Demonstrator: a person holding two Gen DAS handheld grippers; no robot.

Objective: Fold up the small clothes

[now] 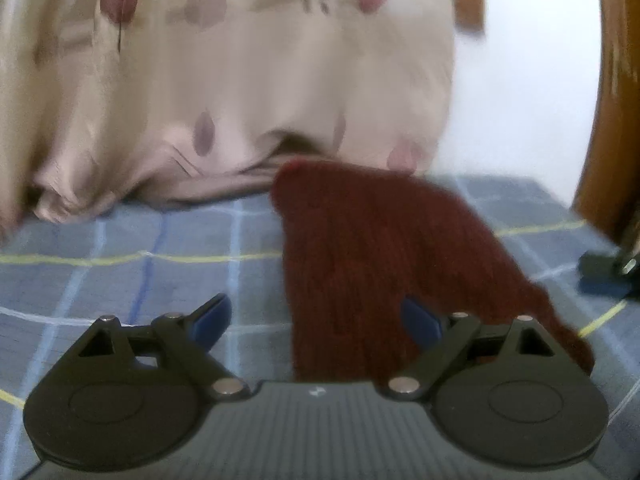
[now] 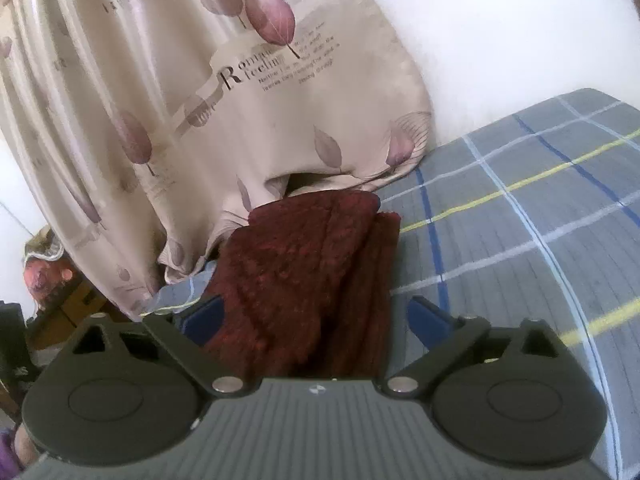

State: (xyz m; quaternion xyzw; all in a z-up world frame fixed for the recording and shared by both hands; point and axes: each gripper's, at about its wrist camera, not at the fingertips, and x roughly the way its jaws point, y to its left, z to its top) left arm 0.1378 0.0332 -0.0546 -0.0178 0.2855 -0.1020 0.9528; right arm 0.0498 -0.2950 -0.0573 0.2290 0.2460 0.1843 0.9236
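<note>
Dark red knitted garment (image 2: 304, 280) lies on blue-grey checked bed sheet (image 2: 520, 216), far end against beige leaf-print curtain (image 2: 168, 92). Your left gripper (image 1: 316, 320) and right gripper (image 2: 312, 320): fingers spread, holding nothing (left view blurred). Pinch near edge squarely, keep layers aligned.

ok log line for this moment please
task: fold small clothes | left gripper: open | right gripper: open | red knit: folded on plaid bed, between right jaws | curtain: behind
</note>
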